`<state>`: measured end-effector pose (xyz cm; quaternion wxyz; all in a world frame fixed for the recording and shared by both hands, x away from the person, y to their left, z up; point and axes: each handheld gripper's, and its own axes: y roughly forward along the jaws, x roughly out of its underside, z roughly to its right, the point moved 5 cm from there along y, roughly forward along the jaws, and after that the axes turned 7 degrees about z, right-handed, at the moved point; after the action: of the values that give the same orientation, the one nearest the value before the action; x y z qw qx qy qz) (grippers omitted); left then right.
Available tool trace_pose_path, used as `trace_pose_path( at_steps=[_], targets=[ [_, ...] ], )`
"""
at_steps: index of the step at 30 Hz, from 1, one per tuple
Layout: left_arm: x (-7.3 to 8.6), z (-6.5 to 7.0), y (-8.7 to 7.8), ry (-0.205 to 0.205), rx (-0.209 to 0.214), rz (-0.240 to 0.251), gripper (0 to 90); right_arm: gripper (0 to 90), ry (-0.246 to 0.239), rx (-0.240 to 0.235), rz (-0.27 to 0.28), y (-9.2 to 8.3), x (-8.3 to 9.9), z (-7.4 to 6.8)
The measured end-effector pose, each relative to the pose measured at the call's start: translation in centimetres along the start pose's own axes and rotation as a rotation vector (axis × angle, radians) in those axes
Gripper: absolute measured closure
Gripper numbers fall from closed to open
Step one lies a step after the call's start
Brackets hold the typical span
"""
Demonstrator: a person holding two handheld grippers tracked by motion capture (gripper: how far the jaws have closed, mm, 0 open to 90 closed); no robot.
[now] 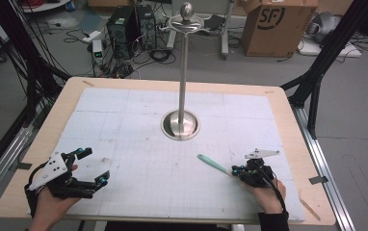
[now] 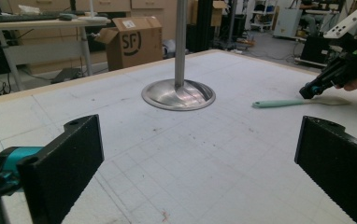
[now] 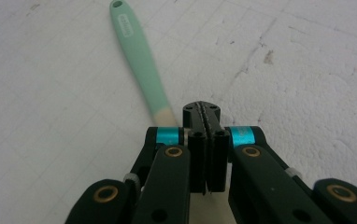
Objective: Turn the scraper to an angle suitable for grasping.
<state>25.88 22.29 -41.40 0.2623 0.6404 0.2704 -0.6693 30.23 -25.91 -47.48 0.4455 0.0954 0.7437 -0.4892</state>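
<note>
High view: left gripper (image 1: 94, 166) at table's near-left corner, jaws wide apart, nothing between them, hand (image 1: 52, 204) under it. Steel stand (image 1: 181, 91) upright at mat centre, round base flat on white grid mat (image 1: 138, 120). Mint-green spatula (image 1: 213, 164) lies flat right of centre, handle pointing up-left toward stand. Right gripper (image 1: 235, 170) at spatula's near end, jaws pressed together over pale blade end; whether blade is pinched between them cannot be told. Cardboard box (image 1: 276, 26) on floor beyond table.
</note>
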Motion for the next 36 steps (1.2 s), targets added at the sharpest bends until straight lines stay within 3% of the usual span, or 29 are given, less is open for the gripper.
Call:
trace_pose_path(
  at_steps=[6,8,13,18,20,23,28,36],
  targets=[
    [0.0,-0.1,0.0,-0.004,-0.001,0.001,1.8,88.3,-0.001,-0.028,0.067,-1.1,-0.9,-0.2],
    [0.0,-0.2,-0.1,-0.002,-0.001,0.003,1.8,78.9,-0.029,-0.056,0.085,-1.5,-1.4,-0.4],
    [-0.4,-0.3,-0.4,0.000,-0.007,0.012,1.8,66.1,-0.085,-0.127,0.122,-2.4,-2.1,-1.2],
    [-0.7,-0.3,-0.7,-0.002,-0.007,0.025,1.8,39.7,-0.129,-0.177,0.169,-3.2,-2.8,-1.7],
    [-0.7,-0.3,-0.7,-0.004,-0.008,0.023,1.8,28.9,-0.155,-0.172,0.170,-3.4,-2.9,-1.8],
    [-0.6,-0.4,-0.6,-0.011,0.000,0.023,1.8,15.9,-0.151,-0.146,0.186,-3.7,-3.1,-1.5],
    [-0.7,-0.5,-0.8,-0.009,-0.002,0.025,1.8,2.8,-0.145,-0.159,0.241,-4.5,-3.3,-1.3],
    [-0.8,-0.8,-1.1,-0.013,-0.009,0.034,1.8,1.6,-0.173,-0.162,0.236,-4.2,-3.5,-1.9]
  ],
)
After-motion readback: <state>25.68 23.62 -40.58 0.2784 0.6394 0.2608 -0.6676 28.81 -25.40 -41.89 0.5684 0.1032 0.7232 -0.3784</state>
